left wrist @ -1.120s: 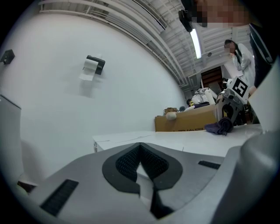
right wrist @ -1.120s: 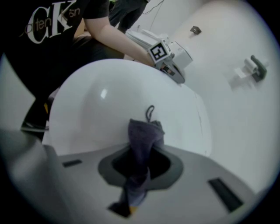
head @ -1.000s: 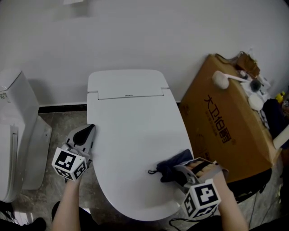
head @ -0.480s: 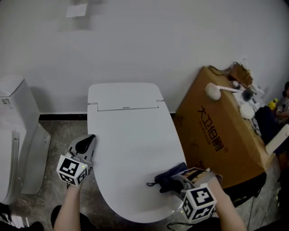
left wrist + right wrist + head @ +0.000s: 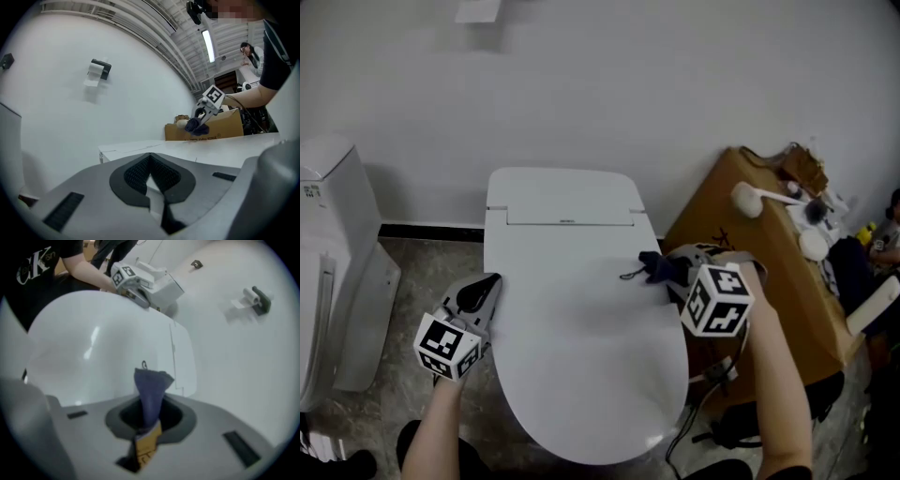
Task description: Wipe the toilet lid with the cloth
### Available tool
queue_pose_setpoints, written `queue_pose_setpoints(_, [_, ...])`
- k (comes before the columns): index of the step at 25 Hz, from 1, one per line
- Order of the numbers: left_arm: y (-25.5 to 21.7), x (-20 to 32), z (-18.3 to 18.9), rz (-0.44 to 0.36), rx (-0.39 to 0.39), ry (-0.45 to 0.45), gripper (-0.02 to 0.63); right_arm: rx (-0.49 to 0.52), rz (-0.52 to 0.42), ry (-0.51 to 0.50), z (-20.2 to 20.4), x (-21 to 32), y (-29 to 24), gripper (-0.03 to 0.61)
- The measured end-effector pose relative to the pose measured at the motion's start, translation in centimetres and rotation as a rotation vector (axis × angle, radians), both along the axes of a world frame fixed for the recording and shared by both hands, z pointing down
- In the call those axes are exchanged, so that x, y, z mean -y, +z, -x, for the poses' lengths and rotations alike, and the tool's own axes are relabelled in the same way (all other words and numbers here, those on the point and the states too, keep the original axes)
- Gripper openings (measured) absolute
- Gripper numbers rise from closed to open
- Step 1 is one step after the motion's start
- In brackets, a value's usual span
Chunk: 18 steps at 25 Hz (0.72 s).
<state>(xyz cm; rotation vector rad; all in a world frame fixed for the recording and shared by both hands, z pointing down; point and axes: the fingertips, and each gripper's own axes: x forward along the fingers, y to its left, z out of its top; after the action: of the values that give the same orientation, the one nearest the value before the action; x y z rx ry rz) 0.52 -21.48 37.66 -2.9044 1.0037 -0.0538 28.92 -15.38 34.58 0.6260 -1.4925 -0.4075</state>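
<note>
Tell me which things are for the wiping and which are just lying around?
For the job: cloth, toilet lid, right tool gripping the cloth.

Just lying about: cardboard box, white brush on it, paper roll, other toilet.

— How many toilets?
— Two: the middle toilet (image 5: 558,192), with one toilet lid (image 5: 581,347), and a second toilet (image 5: 333,244) at the left edge.
— Grippers?
— Two: the left gripper (image 5: 480,286) at lower left, the right gripper (image 5: 675,267) right of centre.
— Cloths? Boxes?
— One dark cloth (image 5: 656,268), and one cardboard box (image 5: 787,291) at the right.
— Anything on the wall?
— One toilet-paper holder (image 5: 99,69), upper left.
</note>
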Motion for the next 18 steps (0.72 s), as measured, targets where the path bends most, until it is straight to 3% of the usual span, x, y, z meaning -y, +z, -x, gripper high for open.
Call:
queue_pose_setpoints(8, [-0.1, 0.1, -0.3, 0.009, -0.035, 0.021, 0.015, -0.069, -0.024, 0.040, -2.7, 10.6, 2.1, 0.063])
queue_pose_setpoints(18, [-0.1, 0.1, -0.2, 0.004, -0.051, 0.026, 0.015, -0.085, 0.012, 0.031, -3.1, 13.0, 4.9, 0.063])
